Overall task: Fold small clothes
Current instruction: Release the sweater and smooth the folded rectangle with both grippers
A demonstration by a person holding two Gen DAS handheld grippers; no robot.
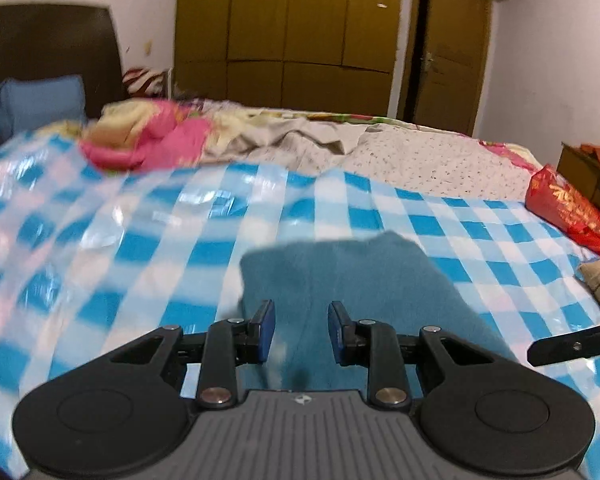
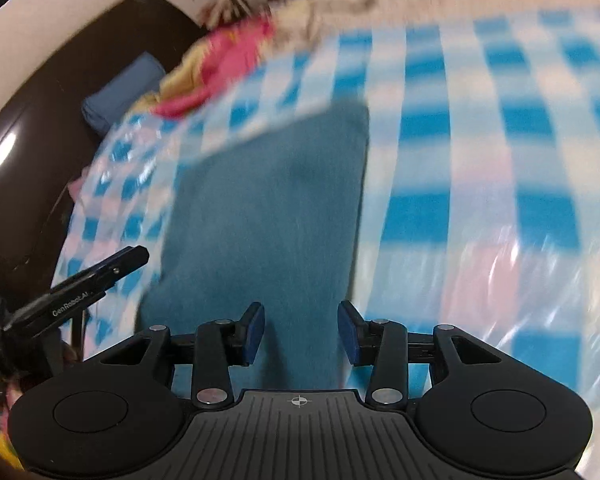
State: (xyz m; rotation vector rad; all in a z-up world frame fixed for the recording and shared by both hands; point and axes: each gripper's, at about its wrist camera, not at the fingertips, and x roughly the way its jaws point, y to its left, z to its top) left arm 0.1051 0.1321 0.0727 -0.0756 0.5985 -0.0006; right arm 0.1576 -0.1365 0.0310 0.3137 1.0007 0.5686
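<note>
Hovering over the teal garment [image 1: 352, 276], the left gripper [image 1: 301, 330] is showing its blue pads apart, gripping nothing. The right gripper [image 2: 301, 332] is gaping too, empty, above the same cloth lying flat on the checkered sheet [image 2: 480, 128].

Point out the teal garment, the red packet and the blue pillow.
teal garment [image 2: 268, 200]: right wrist view, middle of the cloth.
red packet [image 1: 568, 212]: left wrist view, its printed face.
blue pillow [image 1: 36, 106]: left wrist view, its front.

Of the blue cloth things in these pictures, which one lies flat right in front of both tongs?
The plain teal garment on the checked sheet. The blue pillow stands far back against the headboard, and the sheet is patterned, not plain.
</note>
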